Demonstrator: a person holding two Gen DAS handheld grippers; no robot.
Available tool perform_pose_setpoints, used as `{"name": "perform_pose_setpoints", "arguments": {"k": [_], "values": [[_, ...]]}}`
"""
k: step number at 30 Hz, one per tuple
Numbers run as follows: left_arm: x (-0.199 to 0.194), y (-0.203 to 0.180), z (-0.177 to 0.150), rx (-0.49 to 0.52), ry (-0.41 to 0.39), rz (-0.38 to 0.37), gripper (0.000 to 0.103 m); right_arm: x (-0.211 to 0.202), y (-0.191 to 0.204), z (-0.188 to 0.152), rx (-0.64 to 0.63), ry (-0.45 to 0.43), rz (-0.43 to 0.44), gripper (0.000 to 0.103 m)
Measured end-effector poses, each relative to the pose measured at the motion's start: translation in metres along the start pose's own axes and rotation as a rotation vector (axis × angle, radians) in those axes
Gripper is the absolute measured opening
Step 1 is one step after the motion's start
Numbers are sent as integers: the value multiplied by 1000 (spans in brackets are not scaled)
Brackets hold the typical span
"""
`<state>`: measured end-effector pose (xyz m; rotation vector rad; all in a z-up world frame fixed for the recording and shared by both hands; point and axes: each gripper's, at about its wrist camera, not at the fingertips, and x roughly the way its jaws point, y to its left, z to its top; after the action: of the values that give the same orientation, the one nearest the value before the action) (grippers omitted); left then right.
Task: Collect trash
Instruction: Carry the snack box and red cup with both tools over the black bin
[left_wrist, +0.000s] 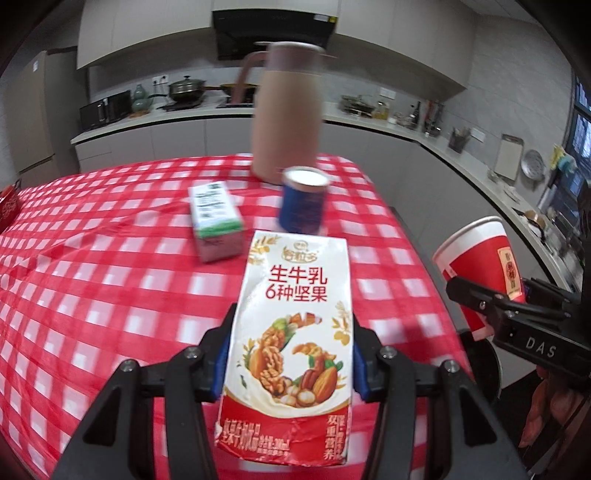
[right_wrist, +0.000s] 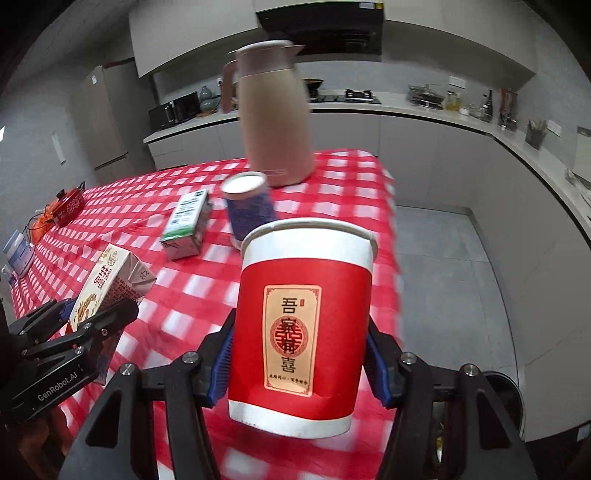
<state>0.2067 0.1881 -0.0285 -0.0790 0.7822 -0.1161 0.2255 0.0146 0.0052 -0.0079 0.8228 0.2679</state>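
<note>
Left gripper (left_wrist: 291, 354): jaws pinching a milk carton (left_wrist: 295, 332), held upright above the checkered worktop (left_wrist: 92, 295). Right gripper (right_wrist: 299, 354): jaws clamped on a red paper cup (right_wrist: 303, 325), raised near the worktop's edge. Behind, on the worktop: green carton (left_wrist: 216, 221) lying flat, blue cup (left_wrist: 303, 201), beige jug (left_wrist: 288, 110).

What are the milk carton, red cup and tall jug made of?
Milk carton: coated paperboard, glossy print, creased bottom edge. Red cup: paper, matte red sleeve, rolled white rim. Tall jug: probably painted metal or plastic, smooth beige satin body; blur leaves it open.
</note>
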Motion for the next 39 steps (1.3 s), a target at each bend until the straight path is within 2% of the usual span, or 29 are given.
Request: {"name": "perform_pose_setpoints", "arguments": {"k": [9, 22, 29, 39], "values": [[-4, -94, -16, 49, 22, -43, 52, -46, -93, -29, 33, -3, -39, 62], [15, -220, -35, 140, 74, -144, 52, -88, -219, -77, 74, 27, -105, 62], [37, -274, -51, 180, 131, -192, 52, -93, -273, -107, 93, 73, -130, 62], [71, -323, -84, 195, 234, -194, 52, -67, -326, -149, 49, 177, -122, 62]]}}
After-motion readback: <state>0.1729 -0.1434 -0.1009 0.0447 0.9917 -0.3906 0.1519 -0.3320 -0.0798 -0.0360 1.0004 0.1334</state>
